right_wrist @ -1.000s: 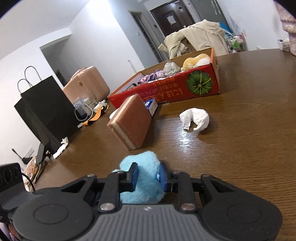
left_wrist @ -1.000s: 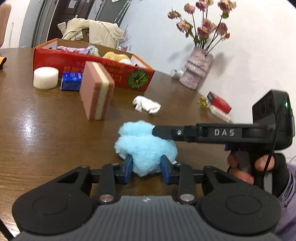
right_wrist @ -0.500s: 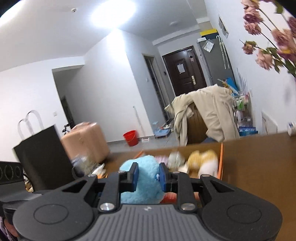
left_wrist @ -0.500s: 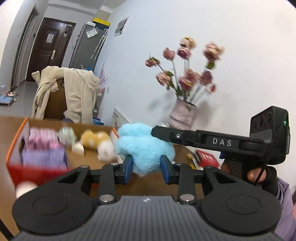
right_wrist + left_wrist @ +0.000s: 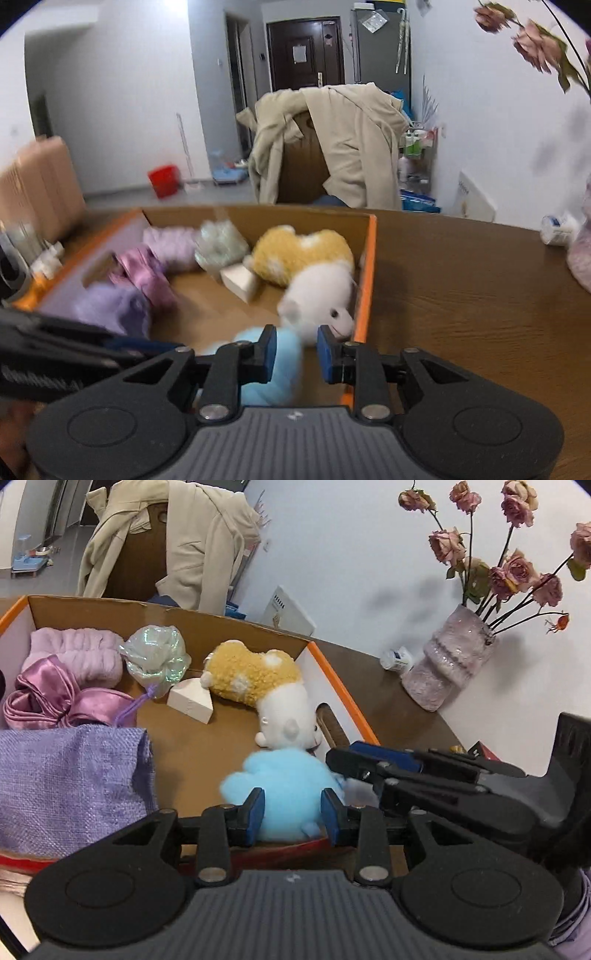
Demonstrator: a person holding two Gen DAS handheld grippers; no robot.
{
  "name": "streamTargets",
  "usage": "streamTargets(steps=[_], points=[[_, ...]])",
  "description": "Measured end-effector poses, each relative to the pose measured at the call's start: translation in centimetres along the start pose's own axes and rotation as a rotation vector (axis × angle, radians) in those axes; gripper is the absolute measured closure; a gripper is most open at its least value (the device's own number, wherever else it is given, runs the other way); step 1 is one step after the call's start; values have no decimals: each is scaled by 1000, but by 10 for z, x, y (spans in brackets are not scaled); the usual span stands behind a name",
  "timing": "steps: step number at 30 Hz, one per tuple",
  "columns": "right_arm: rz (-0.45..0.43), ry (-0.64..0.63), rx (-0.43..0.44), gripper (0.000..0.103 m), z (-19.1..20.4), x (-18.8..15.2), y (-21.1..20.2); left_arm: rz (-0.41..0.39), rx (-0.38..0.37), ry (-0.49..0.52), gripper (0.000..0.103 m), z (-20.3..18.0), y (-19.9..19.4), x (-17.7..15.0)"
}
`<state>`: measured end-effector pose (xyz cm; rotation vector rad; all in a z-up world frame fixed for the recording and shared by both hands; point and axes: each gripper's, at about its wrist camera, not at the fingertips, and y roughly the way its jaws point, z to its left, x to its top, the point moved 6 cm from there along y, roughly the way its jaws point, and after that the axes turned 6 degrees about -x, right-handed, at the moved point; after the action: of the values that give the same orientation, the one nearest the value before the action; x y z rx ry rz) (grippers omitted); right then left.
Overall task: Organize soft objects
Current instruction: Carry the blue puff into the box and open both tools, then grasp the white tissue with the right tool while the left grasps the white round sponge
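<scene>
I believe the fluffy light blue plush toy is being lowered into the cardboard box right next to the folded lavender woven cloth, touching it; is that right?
Not quite. The fluffy light blue plush toy sits against the white-headed yellow plush animal at the cardboard box end, apart from the folded lavender woven cloth, with bare box floor between. The left wrist view shows this.

blue fluffy toy right at the box's near edge

The fluffy light-blue plush ball (image 5: 286, 794) sits low-centre in frame over the near right corner of the orange-rimmed cardboard box (image 5: 343, 690), just beside a yellow-and-white plush animal (image 5: 266, 686) lying inside. Further left: purple pouches, a white sponge wedge.
</scene>
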<state>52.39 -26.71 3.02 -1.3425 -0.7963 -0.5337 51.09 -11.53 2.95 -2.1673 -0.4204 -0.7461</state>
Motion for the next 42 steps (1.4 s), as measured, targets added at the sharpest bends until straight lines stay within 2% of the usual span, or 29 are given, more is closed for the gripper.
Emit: streamTargets(steps=[3,5,7,9,12,15,17,21,26,32,35,38,42], points=[[-24,14,3,79,1,3,-5,-50,7,17,64,-3,-22,5],[-55,14,-4,78,0,5,-19,-102,41,50,62,-10,-48,7],[-94,9,9,71,1,9,-38,-150,82,98,58,-14,-78,3],[-134,-1,24,66,2,11,-61,-196,149,153,50,-16,-109,-8],[-185,-27,47,62,6,6,-106,-244,260,208,43,-15,-156,-37],[-254,-53,87,52,15,-4,-152,-265,359,216,38,-14,-199,-79],[-312,-53,131,45,23,-14,-183,-287,395,204,33,-19,-223,-106],[-357,-44,212,43,44,-45,-226,-355,442,200,25,-34,-268,-156],[-352,-77,253,37,78,-90,-250,-386,459,193,20,-40,-304,-205],[-281,-9,315,37,117,-130,-247,-367,492,177,17,-19,-327,-236],[-223,-15,317,37,138,-146,-239,-377,466,140,17,-3,-328,-240],[-177,-61,279,38,158,-158,-233,-377,429,110,17,10,-319,-237],[-151,-70,235,38,167,-162,-231,-342,375,125,17,21,-294,-224]])
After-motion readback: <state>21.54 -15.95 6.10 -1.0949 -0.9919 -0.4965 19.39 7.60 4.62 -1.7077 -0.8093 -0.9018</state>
